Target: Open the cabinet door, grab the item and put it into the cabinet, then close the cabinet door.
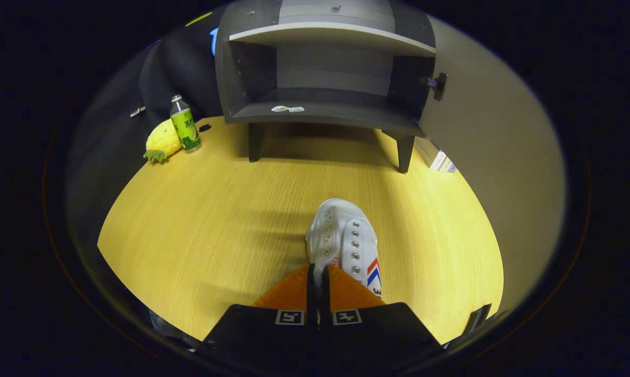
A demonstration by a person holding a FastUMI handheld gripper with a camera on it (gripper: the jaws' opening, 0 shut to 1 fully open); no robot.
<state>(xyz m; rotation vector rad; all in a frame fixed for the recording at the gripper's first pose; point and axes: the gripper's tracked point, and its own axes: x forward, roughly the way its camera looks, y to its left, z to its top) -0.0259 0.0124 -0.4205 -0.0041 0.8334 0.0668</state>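
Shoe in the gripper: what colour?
White shoe, red and blue stripes on its side; gripper view.

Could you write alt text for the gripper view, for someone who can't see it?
The gripper has its fingers closed on the edge of a white shoe above a yellow wooden table. Beyond stands a grey cabinet, its door open, with a green bottle and a plush pineapple beside it.

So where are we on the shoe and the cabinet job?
Door is open, swung right, shelves exposed. In hand: gripper fingers pinched on the white shoe, out on the yellow table before the cabinet. Left: put the shoe inside, then close the door.
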